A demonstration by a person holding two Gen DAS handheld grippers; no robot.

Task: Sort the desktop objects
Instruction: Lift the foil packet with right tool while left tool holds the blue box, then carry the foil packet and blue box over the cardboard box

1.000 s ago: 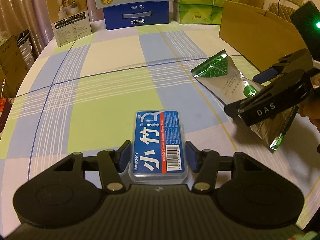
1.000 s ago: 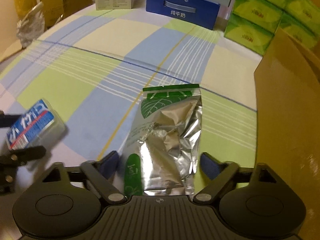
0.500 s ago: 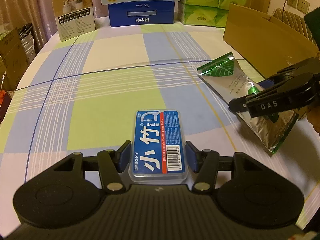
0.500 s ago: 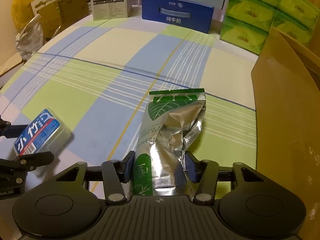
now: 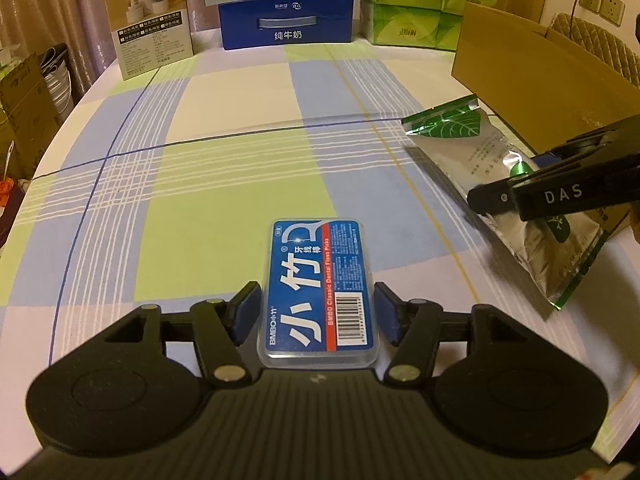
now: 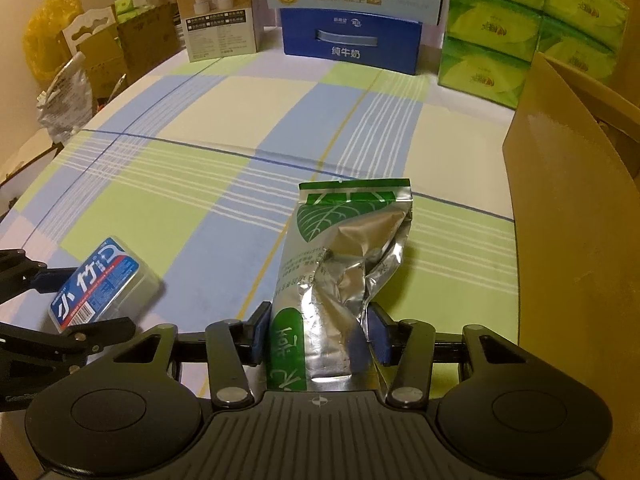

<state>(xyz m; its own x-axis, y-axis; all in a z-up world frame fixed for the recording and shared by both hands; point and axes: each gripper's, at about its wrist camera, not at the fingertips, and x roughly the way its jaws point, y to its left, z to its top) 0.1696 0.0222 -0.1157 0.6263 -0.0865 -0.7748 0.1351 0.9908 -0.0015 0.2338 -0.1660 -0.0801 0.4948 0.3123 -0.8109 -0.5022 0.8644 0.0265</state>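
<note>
One crumpled silver-green pouch [image 6: 340, 276]

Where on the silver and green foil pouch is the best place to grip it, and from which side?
Grip the foil pouch across its narrow width near the end nearest the camera, coming from that end along its length. It lies flat and long, so its side edges face the pads. The right gripper already pinches it there, and the foil crumples, so probably a light squeeze suffices.

pouch [image 6: 340, 280] lower end: hidden under gripper body | cardboard box [image 6: 580, 200]: cut off, contents prob. unseen
</note>
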